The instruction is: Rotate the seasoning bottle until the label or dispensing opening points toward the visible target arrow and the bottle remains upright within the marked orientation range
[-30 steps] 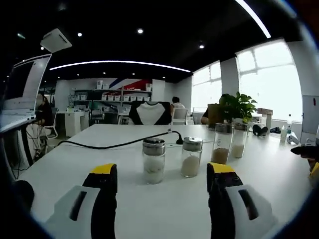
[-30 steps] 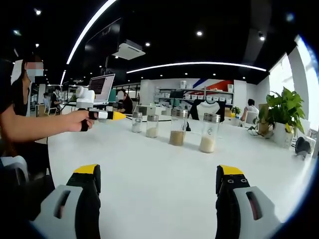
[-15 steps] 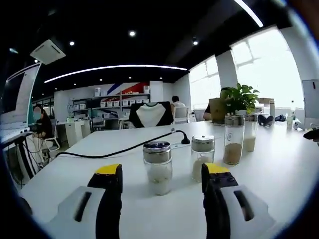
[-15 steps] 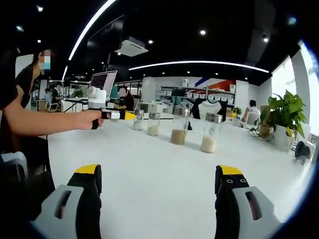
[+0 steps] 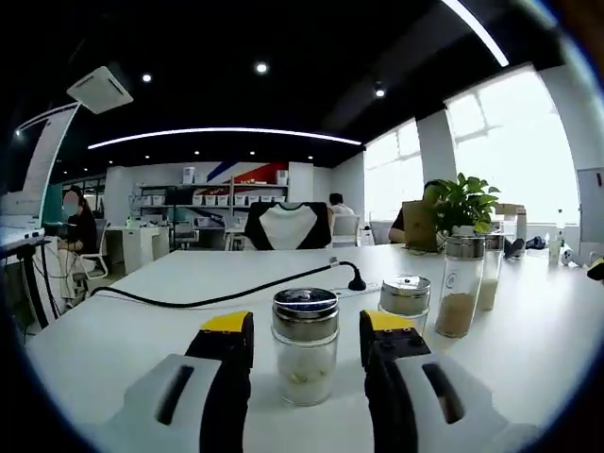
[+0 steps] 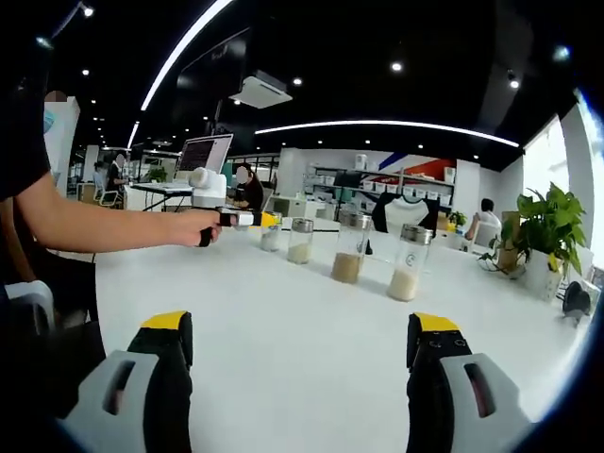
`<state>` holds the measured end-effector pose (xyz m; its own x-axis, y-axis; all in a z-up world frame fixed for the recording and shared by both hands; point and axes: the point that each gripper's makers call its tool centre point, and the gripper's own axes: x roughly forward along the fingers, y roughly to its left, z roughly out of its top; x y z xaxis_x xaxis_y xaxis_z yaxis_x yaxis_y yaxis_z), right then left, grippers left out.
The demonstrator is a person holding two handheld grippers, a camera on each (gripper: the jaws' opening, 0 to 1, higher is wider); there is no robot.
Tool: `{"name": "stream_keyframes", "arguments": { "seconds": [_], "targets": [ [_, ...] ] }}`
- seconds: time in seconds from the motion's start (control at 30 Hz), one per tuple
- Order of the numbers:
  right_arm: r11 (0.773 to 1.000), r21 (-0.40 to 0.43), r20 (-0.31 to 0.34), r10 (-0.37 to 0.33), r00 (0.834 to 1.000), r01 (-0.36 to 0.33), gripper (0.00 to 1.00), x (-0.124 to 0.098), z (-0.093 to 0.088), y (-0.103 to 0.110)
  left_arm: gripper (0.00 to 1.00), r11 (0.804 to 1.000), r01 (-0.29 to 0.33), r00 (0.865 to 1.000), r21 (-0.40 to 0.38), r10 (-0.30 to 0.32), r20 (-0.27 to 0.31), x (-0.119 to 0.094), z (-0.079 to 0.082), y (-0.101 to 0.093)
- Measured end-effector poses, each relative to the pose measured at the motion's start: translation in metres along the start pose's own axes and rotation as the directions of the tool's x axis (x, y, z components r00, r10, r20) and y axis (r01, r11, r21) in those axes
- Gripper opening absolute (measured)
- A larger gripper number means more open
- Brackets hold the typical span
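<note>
Bottle (image 5: 305, 347) glass, rigid, light, slippery, tippy; grasp mid-body. Left gripper (image 5: 307, 342) straddles it, released. Right gripper (image 6: 300, 342) released, 6 o'clock over tabletop (image 6: 283, 330).

Both handheld grippers looked basically the same. The left gripper (image 5: 305, 344) had two chunky black fingers (image 5: 229, 377) with bright yellow caps on the tips, each sitting in a light grey moulded shell with a dark oval slot cut into it. The right gripper (image 6: 300, 338) had the same black fingers (image 6: 171, 377), yellow caps and pale grey housings with slots. Seen from the right gripper view, the left gripper (image 6: 247, 219) had a white boxy body, a black handle part and a yellow tip. The person (image 6: 38, 203) wore a dark short-sleeved top.
</note>
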<state>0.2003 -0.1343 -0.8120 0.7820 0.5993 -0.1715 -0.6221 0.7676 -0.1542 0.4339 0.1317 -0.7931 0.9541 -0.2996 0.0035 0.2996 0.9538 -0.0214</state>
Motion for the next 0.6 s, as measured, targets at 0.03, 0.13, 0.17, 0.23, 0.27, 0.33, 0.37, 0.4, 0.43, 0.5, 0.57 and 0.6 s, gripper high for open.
{"name": "stream_keyframes", "arguments": {
  "seconds": [0.03,0.13,0.17,0.23,0.27,0.33,0.37,0.4,0.43,0.5,0.57,0.6],
  "targets": [
    [1.0,-0.001,0.0,0.001,1.0,-0.001,0.97,0.0,0.0,0.0,0.47,1.0,-0.001,1.0,0.001,0.001,-0.002,0.001,0.0,0.0],
    [1.0,0.002,0.01,0.006,1.0,-0.006,0.97,-0.001,0.001,0.002,0.45,1.0,-0.007,1.0,-0.001,0.007,0.008,0.003,0.001,0.001],
    [1.0,0.003,0.02,0.011,1.0,-0.011,0.98,-0.001,0.002,0.004,0.44,1.0,0.002,1.0,-0.013,-0.002,0.013,0.003,0.001,-0.001],
    [1.0,0.005,0.028,0.018,0.999,-0.019,0.98,-0.001,0.003,0.005,0.4,1.0,0.004,1.0,-0.005,-0.004,0.008,0.005,0.0,-0.003],
    [1.0,0.001,0.029,0.019,0.999,-0.019,0.98,-0.002,0.003,0.005,0.4,1.0,0.006,1.0,0.004,-0.006,0.014,0.006,0.001,-0.003],
    [1.0,-0.005,0.027,0.015,1.0,-0.015,0.98,-0.002,0.004,0.004,0.39,1.0,0.009,1.0,0.019,-0.01,0.022,0.008,0.004,-0.006],
    [1.0,-0.008,0.027,0.014,1.0,-0.014,0.98,-0.002,0.004,0.004,0.39,1.0,0.01,1.0,0.028,-0.01,0.018,0.01,0.003,-0.006],
    [1.0,-0.011,0.027,0.014,1.0,-0.013,0.98,-0.003,0.004,0.003,0.39,0.999,0.009,1.0,0.033,-0.01,0.012,0.011,0.002,-0.005],
    [1.0,-0.016,0.028,0.014,1.0,-0.013,0.98,-0.004,0.005,0.003,0.38,0.999,0.006,1.0,0.038,-0.007,0.011,0.012,0.002,-0.005],
    [1.0,-0.023,0.027,0.009,1.0,-0.008,0.98,-0.005,0.006,0.002,0.37,0.999,0.006,1.0,0.046,-0.006,0.007,0.013,-0.001,-0.004],
    [1.0,-0.027,0.028,0.0,1.0,0.0,0.97,-0.007,0.005,0.0,0.36,0.999,-0.005,1.0,0.043,0.005,0.004,0.014,-0.003,-0.002],
    [1.0,-0.027,0.029,-0.003,1.0,0.003,0.97,-0.008,0.005,0.0,0.35,0.999,-0.017,1.0,0.04,0.018,-0.008,0.013,-0.005,0.001]
  ]
}}
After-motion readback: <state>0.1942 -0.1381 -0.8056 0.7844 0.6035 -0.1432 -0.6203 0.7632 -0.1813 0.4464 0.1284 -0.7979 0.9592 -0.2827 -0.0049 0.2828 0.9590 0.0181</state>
